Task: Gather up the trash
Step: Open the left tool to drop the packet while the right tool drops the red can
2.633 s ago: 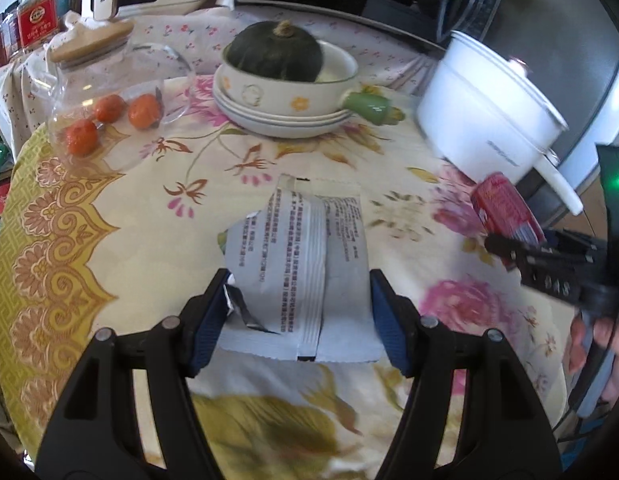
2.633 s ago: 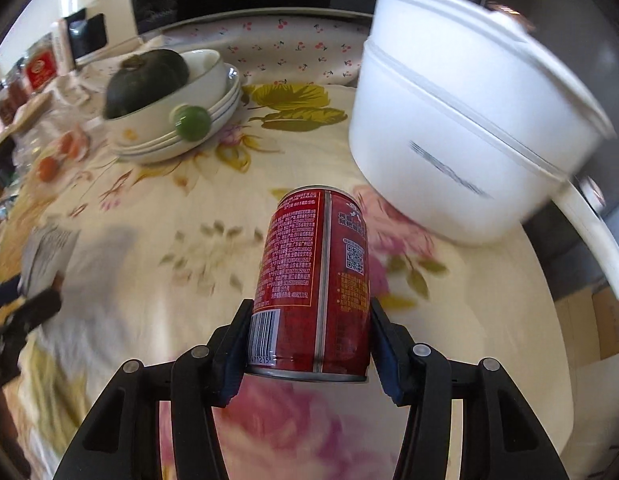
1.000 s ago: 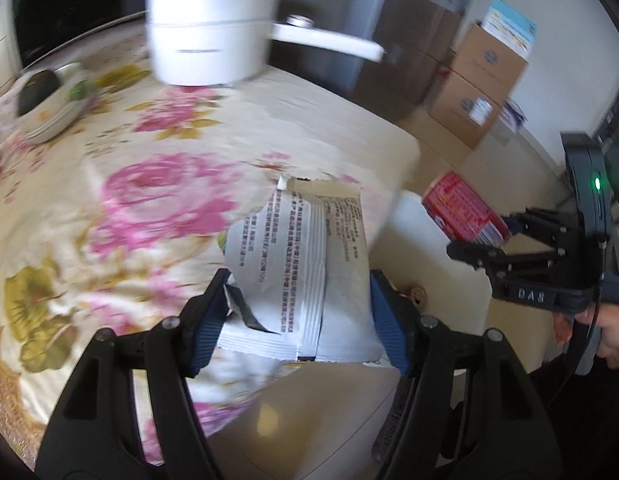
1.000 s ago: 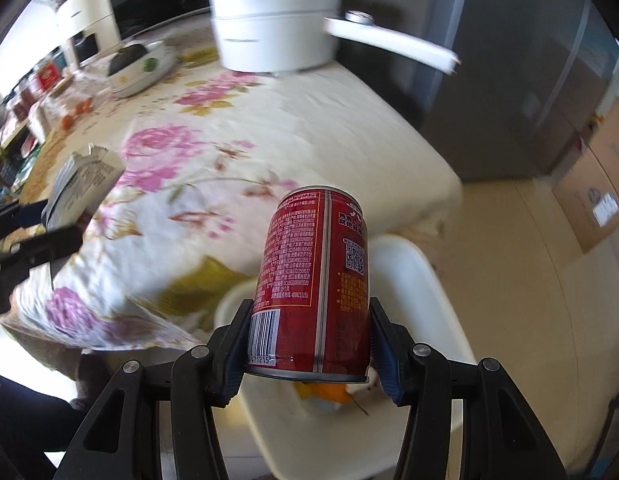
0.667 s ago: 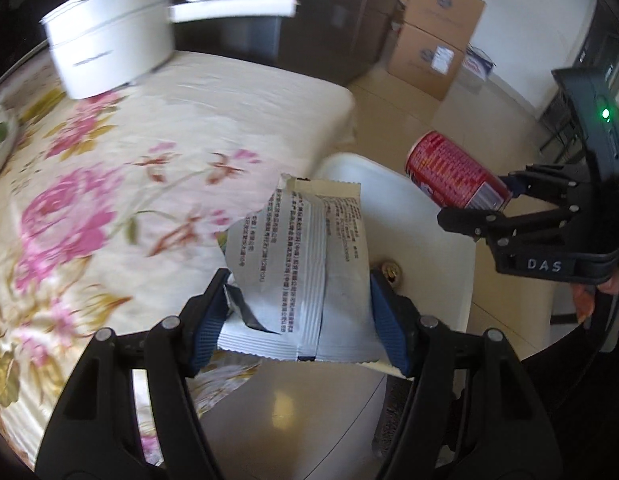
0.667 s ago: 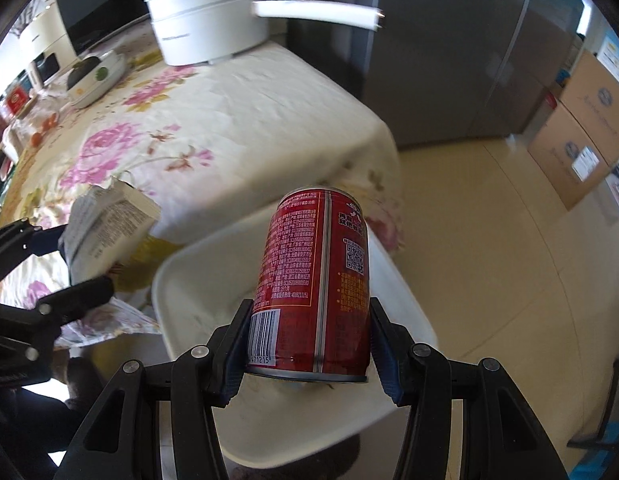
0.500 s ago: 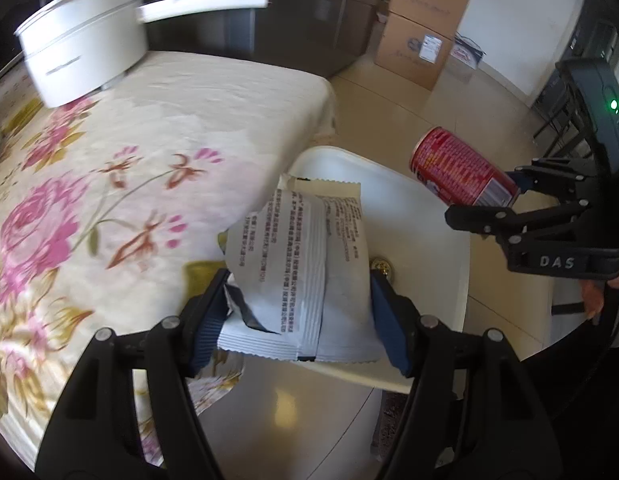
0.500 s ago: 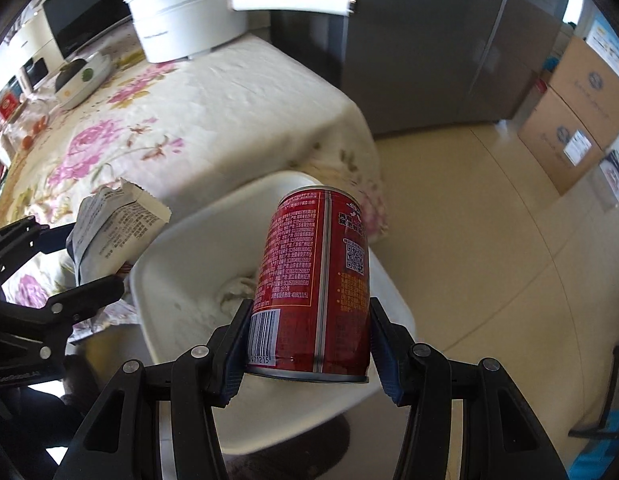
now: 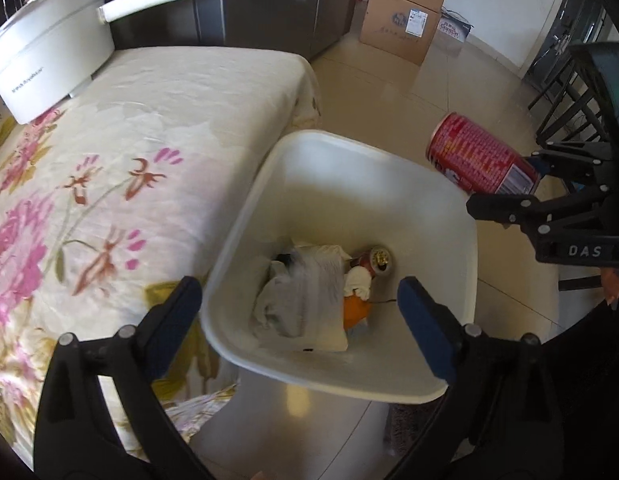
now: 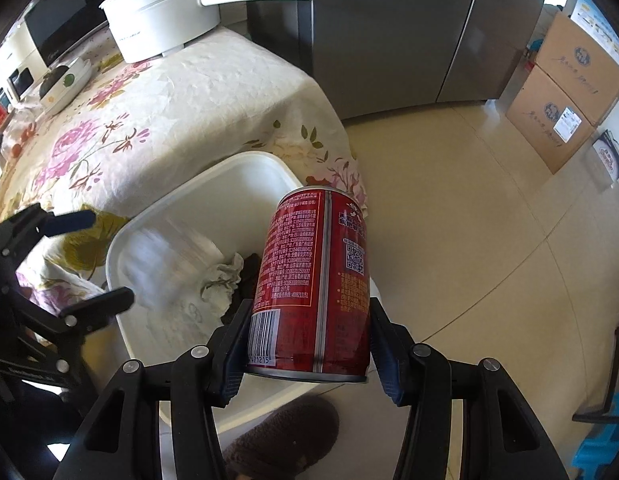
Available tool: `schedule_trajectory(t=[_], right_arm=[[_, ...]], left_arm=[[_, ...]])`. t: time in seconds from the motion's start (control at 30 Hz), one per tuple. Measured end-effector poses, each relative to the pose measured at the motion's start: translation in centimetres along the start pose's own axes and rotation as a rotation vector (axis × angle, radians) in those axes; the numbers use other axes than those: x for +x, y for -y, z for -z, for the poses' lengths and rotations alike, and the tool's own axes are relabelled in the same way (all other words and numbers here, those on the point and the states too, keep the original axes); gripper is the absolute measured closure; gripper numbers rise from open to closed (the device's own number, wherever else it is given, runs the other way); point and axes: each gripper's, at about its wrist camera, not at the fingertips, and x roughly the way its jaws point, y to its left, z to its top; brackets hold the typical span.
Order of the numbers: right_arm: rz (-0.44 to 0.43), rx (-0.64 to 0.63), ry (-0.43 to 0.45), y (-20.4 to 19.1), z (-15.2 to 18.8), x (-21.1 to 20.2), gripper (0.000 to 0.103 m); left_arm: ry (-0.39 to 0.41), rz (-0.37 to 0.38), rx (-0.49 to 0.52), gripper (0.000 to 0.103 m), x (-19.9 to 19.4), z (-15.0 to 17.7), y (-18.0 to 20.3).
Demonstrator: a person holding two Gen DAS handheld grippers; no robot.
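Observation:
My left gripper [image 9: 299, 296] hangs over the white bin [image 9: 389, 160], its jaws opening wide with nothing between them. The white printed packet [image 9: 305, 300] lies loose inside the bin, blurred, on top of crumpled tissue [image 10: 223, 276], a small can [image 9: 373, 260] and an orange scrap [image 9: 355, 310]. My right gripper [image 10: 309, 328] is shut on a red drink can [image 10: 317, 280], tilted over the bin's right rim. The left wrist view shows that can [image 9: 481, 160] and my right gripper [image 9: 521, 180] at the right. The right wrist view shows my left gripper [image 10: 89, 258] at the bin's left side.
The bin stands on the tiled floor against the table's floral cloth [image 9: 109, 168]. A white pot with a long handle [image 9: 49, 64] sits at the table's far end. Cardboard boxes [image 9: 401, 20], a grey fridge [image 10: 389, 32], a dark chair [image 9: 569, 80] and a brown slipper [image 10: 277, 436] surround it.
Both grippers swung off the table to above the bin. The left jaws spread apart and the packet dropped out of them into the bin. The right still grips the can.

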Motion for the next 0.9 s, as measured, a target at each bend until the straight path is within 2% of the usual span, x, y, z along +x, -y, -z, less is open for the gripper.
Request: schedule_trajectory(t=[0.17, 0.47, 0.6, 0.67, 0.73, 0.9], right_arm=[[-0.009, -0.029, -0.029, -1.1, -0.3, 1.0, 0.048], [0.002, -0.095, -0.131, -4.2, -0.8, 4.1, 0.048], [-0.002, -0.125, -0.140, -5.7, -0.9, 4.3, 0.048], [-0.029, -0.125, -0.132, -6.3, -1.1, 3.9, 0.046], [-0.028, -0.118, -0.106, -6.6, -1.4, 3.4, 0.028], [-0.038, -0.091, -0.067, -6.8, -2.1, 1.8, 0.025]], left_arm=[[0.002, -0.008, -0.072, 0.005, -1.8, 0.6, -2.4], [0.010, -0.056, -0.199, 0.004, -4.6, 3.1, -7.5], [0.019, -0.065, -0.228, 0.004, -5.7, 4.3, -8.7], [0.029, -0.075, -0.228, 0.000, -6.3, 4.8, -9.1], [0.051, -0.085, -0.222, 0.001, -6.8, 4.9, -9.0], [0.074, -0.096, -0.216, 0.001, -7.8, 5.0, -8.9]])
